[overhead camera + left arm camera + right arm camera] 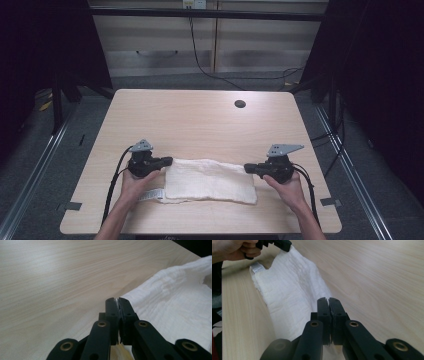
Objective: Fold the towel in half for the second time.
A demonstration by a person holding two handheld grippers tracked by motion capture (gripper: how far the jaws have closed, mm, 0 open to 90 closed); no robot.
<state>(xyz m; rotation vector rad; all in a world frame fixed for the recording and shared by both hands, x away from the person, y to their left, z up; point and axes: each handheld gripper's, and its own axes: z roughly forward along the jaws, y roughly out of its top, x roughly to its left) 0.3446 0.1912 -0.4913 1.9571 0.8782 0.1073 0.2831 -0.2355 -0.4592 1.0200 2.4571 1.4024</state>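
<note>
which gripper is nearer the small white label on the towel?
Left. The left gripper pinches the towel at the corner just above the label; the right gripper pinches the opposite end, a towel's length away.

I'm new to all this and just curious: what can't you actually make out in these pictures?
- Left gripper view: how much white cloth sits between the shut left gripper; the jaws hide it.
- Right gripper view: the same at the right gripper.
- Right gripper view: the label's print is too small.
- High view: the table's near edge cuts off the forearms.

Towel (175,305) cut off at right edge — label (257,268) print too small.
</note>
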